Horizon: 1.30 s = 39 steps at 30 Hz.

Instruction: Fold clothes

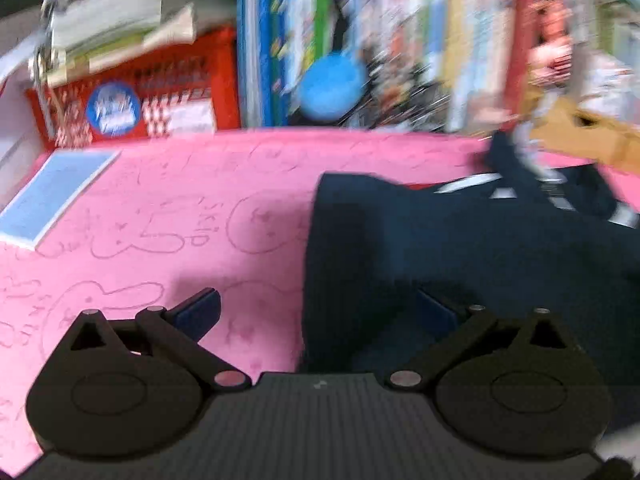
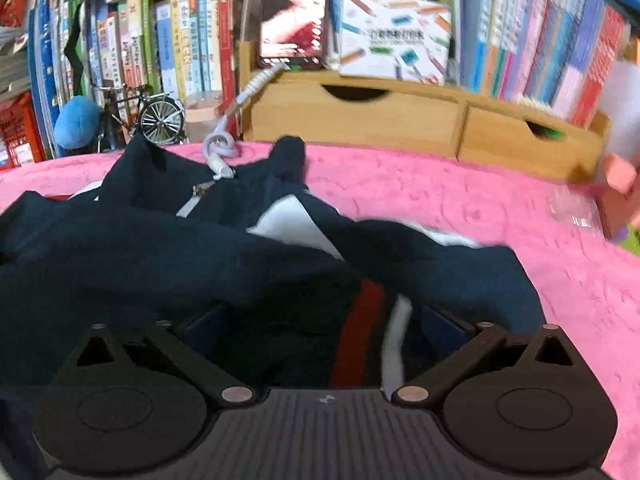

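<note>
One dark navy garment (image 2: 192, 256) lies rumpled on the pink tabletop (image 2: 460, 200), in front of the wooden drawer box (image 2: 420, 120), white panels and a red stripe showing through its creases. Your right tool (image 2: 324, 324) sits low over the near hem of that garment, fingers spread wide with cloth bunched between them but not pinched. Your left tool (image 1: 316, 312) is also apart: one blue pad hangs over bare pink, the other over the garment's left edge, gripping nothing.

The cloth is creased and uneven, which fits either a fold under way or a piece waiting to be squared up; the pictures do not settle which. Whatever fold you make, take a single layer at a corner with each tool, keep both hems level, and pull the fabric taut before laying it down. Mind the white coiled cord (image 2: 224, 148) resting on the garment's far side near the drawer box; it could drag along.

Count: one garment, two tools, one cord, one two-drawer box, one blue pad (image 1: 56, 192) left of the garment. The left view is motion-blurred.
</note>
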Tool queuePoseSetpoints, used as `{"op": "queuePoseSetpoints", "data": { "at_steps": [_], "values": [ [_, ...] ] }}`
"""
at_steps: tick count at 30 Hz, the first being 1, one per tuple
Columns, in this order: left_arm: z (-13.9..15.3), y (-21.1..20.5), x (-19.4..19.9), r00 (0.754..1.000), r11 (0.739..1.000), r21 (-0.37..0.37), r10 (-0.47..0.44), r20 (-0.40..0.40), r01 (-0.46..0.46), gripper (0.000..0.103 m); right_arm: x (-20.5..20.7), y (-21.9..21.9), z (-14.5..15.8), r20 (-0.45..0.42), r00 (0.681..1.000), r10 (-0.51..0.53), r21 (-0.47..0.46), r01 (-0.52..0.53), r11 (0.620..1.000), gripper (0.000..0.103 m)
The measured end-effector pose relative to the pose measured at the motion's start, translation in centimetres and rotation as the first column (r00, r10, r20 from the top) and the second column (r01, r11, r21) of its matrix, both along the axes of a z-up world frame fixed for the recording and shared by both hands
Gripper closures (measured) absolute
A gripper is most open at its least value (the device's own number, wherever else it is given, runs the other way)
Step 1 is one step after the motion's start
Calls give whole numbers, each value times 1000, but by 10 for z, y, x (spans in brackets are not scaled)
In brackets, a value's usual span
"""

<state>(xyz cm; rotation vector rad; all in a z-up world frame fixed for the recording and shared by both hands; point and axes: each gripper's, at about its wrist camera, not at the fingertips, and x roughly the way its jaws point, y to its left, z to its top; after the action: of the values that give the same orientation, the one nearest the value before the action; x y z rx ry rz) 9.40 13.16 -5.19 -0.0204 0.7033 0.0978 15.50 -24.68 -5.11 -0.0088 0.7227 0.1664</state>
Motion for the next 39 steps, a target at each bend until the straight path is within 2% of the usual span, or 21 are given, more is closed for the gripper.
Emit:
{"op": "queuePoseSetpoints", "data": {
  "at_steps": [2, 4, 6, 8, 11, 12, 15, 17, 20, 23, 25, 26, 28, 31, 35, 39],
  "values": [
    [12, -11, -33, 995, 996, 38, -81, 61, 79, 0, -12, -19, 7, 8, 1000, -13, 73, 12, 997, 0],
    [21, -26, -65, 977, 982, 87, -179, 113, 170, 0, -25, -41, 15, 48, 998, -40, 139, 33, 990, 0],
    [23, -44, -88, 952, 958, 134, -272, 140, 254, 0, -32, -65, 20, 76, 993, -88, 188, 73, 980, 0],
    [20, -71, -98, 933, 925, 215, -342, 115, 312, 0, -31, -84, 21, 55, 990, -127, 225, 111, 968, 0],
    [11, -107, -98, 918, 885, 321, -385, 92, 338, 0, -30, -100, 15, 5, 987, -159, 268, 152, 951, 0],
    [9, -115, -94, 917, 884, 315, -389, 86, 345, 0, -31, -102, 12, -2, 987, -160, 279, 154, 948, 0],
    [8, -131, -86, 901, 887, 236, -426, 85, 397, 0, -33, -97, 6, -11, 991, -136, 280, 134, 951, 0],
    [4, -143, -83, 893, 872, 270, -442, 80, 407, 0, -30, -88, 4, -6, 993, -121, 239, 119, 964, 0],
    [-14, -151, -70, 926, 847, 411, -377, 16, 337, 0, -27, -70, 3, 7, 994, -111, 155, 108, 982, 0],
    [-20, -124, -64, 944, 895, 322, -329, 9, 308, 0, -28, -55, 0, 38, 995, -94, 62, 92, 994, 0],
    [-18, -104, -61, 958, 936, 212, -285, -6, 280, 0, -28, -54, -4, 48, 995, -83, 26, 82, 996, 0],
    [-17, -98, -62, 960, 942, 188, -281, -9, 277, 0, -28, -55, -6, 53, 996, -78, 10, 78, 997, 0],
    [-15, -91, -67, 961, 947, 165, -278, -14, 276, 0, -27, -58, -8, 40, 996, -81, 6, 81, 997, 0],
    [-9, -85, -91, 962, 938, 216, -273, -24, 271, 0, -42, -67, 4, 17, 997, -78, 17, 77, 997, 0],
    [-5, -75, -145, 957, 932, 231, -290, 9, 280, 0, -102, -79, 9, 71, 997, -15, 12, 15, 1000, 0],
    [-3, -66, -200, 963, 953, 145, -270, 15, 265, 0, -174, -95, 6, 108, 994, 30, 2, -31, 1000, 0]
  ]
}}
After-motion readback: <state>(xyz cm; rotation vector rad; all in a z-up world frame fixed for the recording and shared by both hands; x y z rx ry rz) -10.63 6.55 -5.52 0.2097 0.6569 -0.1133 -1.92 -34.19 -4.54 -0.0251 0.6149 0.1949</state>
